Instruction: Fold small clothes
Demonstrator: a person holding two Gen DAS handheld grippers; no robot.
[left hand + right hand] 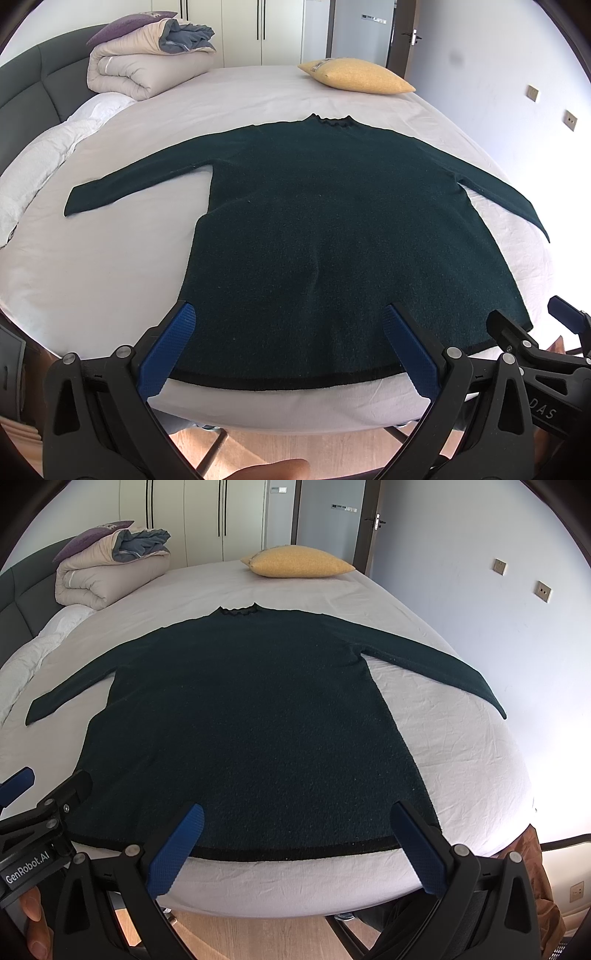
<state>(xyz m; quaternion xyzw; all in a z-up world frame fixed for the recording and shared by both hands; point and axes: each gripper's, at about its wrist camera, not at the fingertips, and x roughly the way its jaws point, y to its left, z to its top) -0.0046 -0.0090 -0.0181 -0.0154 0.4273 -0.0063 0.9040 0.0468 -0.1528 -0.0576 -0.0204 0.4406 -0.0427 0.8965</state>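
A dark green long-sleeved sweater (325, 221) lies flat and spread out on the white bed sheet (92, 266), collar far, black-trimmed hem near me, both sleeves stretched out sideways. It also shows in the right wrist view (251, 720). My left gripper (290, 314) is open and empty, its blue pads hovering over the hem's left half. My right gripper (297, 814) is open and empty over the hem's right half. The right gripper shows at the right edge of the left wrist view (524, 317), and the left gripper at the left edge of the right wrist view (48, 775).
A yellow pillow (356, 75) lies at the far side of the bed. A folded beige and grey duvet (147, 62) with a purple pillow sits far left by the dark headboard (33, 88). Wooden floor (295, 446) lies below the bed's near edge.
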